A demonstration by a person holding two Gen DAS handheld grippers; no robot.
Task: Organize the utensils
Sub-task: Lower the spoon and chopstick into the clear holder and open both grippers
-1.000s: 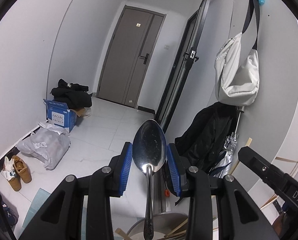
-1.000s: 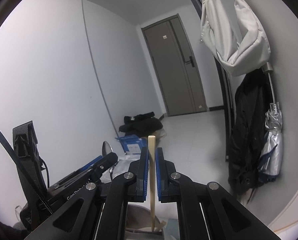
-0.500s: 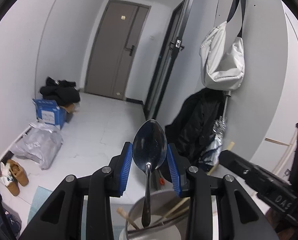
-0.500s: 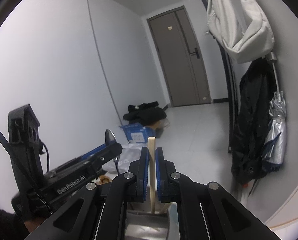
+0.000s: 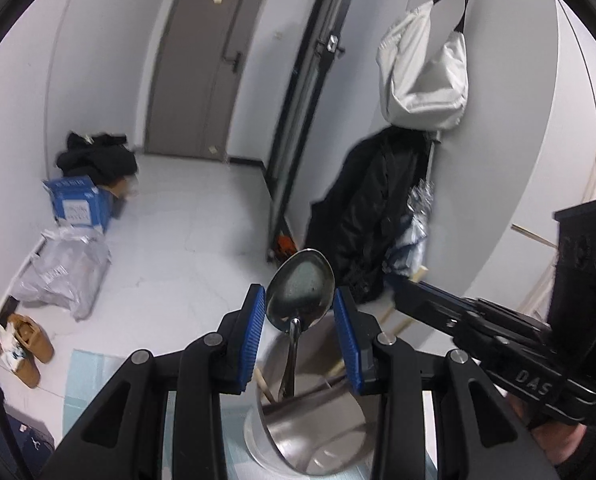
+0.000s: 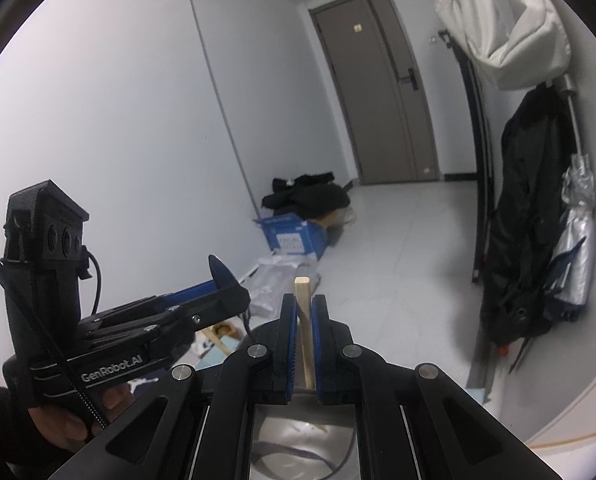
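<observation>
My left gripper (image 5: 299,310) is shut on a steel spoon (image 5: 299,292), bowl end up, its handle reaching down into a round steel holder (image 5: 317,436) below the fingers. A wooden chopstick (image 5: 264,386) leans inside that holder. My right gripper (image 6: 305,320) is shut on a wooden chopstick (image 6: 303,320), held upright with its lower end inside the steel holder (image 6: 298,436). The right gripper shows at the right of the left wrist view (image 5: 411,296), close beside the holder. The left gripper shows at the left of the right wrist view (image 6: 226,292).
The holder stands on a light blue mat (image 5: 94,376). Beyond is a hallway floor with a blue box (image 5: 78,204), a grey plastic bag (image 5: 62,268) and shoes (image 5: 28,348). A black coat (image 5: 369,216) and white bag (image 5: 425,76) hang on the right wall.
Both grippers have lowered toward the steel holder, which has risen further into view. The spoon handle and the chopstick end now reach deeper into it. Both grips are unchanged.
</observation>
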